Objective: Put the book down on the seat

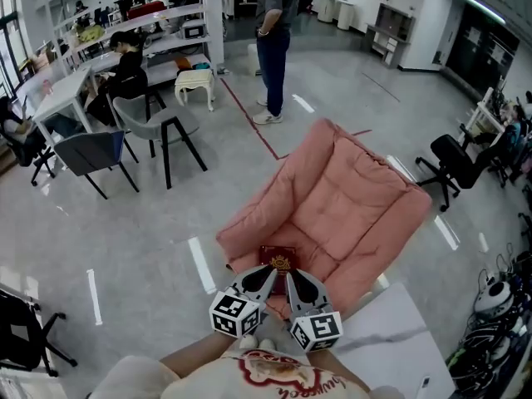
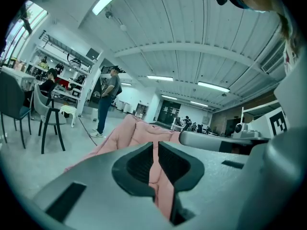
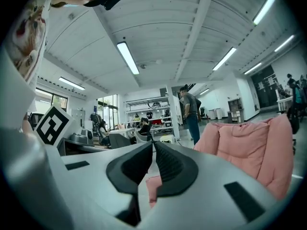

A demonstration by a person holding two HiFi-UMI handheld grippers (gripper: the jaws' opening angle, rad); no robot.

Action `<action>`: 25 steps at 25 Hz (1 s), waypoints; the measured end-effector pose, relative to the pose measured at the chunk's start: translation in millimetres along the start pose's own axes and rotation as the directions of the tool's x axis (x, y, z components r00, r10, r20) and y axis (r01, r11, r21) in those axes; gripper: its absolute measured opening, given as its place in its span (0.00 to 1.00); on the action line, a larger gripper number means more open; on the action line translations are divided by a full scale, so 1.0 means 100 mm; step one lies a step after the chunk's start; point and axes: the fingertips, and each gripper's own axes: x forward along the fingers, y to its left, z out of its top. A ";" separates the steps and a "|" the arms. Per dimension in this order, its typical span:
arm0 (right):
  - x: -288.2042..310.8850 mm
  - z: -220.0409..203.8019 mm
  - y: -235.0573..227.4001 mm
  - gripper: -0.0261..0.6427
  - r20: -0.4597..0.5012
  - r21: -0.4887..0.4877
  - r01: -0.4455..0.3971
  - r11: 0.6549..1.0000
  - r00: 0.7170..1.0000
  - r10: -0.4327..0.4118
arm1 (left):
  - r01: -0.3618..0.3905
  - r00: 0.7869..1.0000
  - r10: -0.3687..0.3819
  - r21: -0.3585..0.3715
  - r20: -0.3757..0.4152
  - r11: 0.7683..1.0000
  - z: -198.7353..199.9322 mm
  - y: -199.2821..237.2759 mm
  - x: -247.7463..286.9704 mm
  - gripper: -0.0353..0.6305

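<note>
A dark red book lies flat on the front part of the pink cushioned chair's seat. Both grippers hover side by side just above its near edge, close to my body. The left gripper is shut with nothing between its jaws; in its own view the tips meet in front of the pink chair. The right gripper is shut too and holds nothing; its tips meet, with the pink chair off to the right. Neither gripper touches the book.
A white table top sits at the lower right beside the chair. A person stands beyond it on the grey floor. Grey and dark chairs stand at the left, a black office chair at the right, cables at the far right.
</note>
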 end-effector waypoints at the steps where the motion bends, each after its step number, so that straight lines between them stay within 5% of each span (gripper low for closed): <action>1: 0.00 0.04 0.01 0.07 0.005 -0.003 -0.005 1.000 1.000 0.005 | 0.006 1.000 -0.006 -0.010 0.009 1.000 0.03 -0.01 0.00 0.10; 15: -0.20 -0.05 0.36 0.04 0.071 0.067 -0.031 0.997 0.997 0.026 | 0.098 0.995 -0.098 -0.035 0.003 0.995 -0.13 -0.12 -0.31 0.06; 25: -0.84 0.17 0.58 0.04 0.111 -0.022 -0.090 0.996 0.990 0.092 | 0.107 0.993 -0.105 -0.041 0.058 0.993 -0.09 -0.69 -0.64 0.06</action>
